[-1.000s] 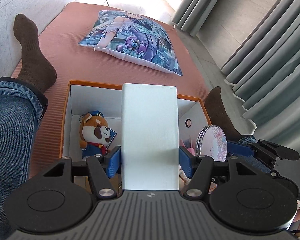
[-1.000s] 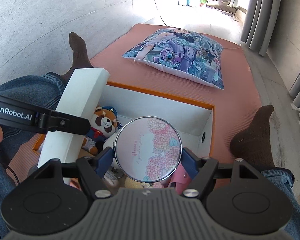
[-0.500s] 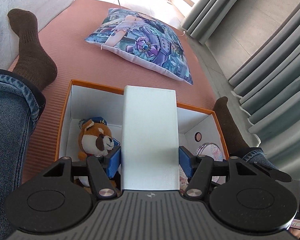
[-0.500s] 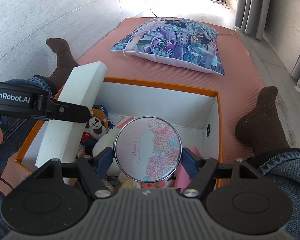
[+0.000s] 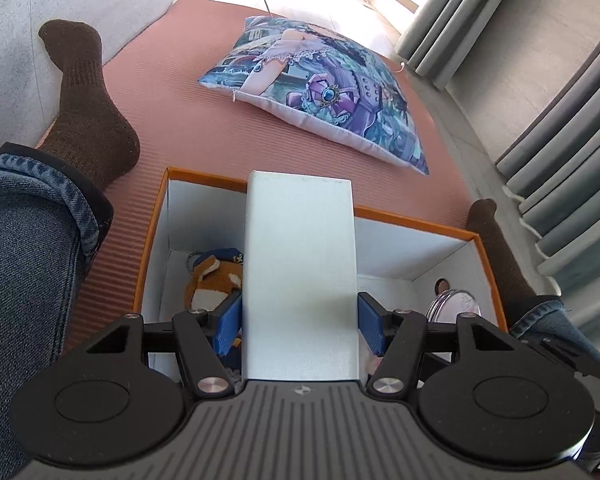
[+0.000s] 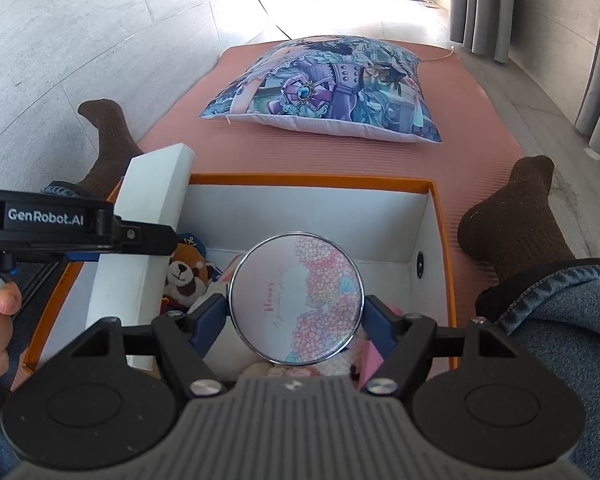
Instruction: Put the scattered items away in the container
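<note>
An orange-rimmed white box sits on the pink mat between the person's legs. My left gripper is shut on a tall white box held over the container's left half; the same white box shows at the left of the right wrist view. My right gripper is shut on a round floral mirror, held over the container's right half; its edge peeks in at the right of the left wrist view. A plush fox toy lies inside with pink items.
A printed cushion lies on the pink mat beyond the box. The person's legs in jeans and brown socks flank the box. Grey curtains hang at the right.
Both grippers have sunk toward the open box with the white box and the mirror still gripped; the box rim now sits higher and larger in both views.
</note>
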Tool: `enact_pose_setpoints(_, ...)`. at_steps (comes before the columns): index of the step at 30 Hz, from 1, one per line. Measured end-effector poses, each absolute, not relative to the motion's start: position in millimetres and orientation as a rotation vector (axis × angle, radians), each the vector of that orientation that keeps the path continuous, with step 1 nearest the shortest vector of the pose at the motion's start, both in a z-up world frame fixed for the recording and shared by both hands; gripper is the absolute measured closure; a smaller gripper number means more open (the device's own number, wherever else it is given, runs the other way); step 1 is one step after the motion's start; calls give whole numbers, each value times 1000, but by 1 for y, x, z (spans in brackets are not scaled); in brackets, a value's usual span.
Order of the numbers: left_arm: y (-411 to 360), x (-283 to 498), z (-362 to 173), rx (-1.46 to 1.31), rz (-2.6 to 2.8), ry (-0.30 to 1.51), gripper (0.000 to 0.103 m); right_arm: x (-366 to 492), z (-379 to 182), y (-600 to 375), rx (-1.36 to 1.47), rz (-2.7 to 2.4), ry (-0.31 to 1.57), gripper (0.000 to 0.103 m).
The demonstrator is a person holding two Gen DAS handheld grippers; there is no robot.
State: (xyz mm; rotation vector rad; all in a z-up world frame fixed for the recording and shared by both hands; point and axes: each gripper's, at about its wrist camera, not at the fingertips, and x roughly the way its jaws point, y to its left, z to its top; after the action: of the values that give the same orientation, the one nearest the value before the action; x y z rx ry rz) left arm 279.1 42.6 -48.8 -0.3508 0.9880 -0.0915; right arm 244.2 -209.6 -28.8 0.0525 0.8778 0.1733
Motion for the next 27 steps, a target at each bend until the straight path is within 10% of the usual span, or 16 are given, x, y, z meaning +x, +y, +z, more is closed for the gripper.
enact_pose_setpoints(27, 32, 275, -82, -265, -95, 1124, 30, 251, -53, -193, -32, 191, 935, 28)
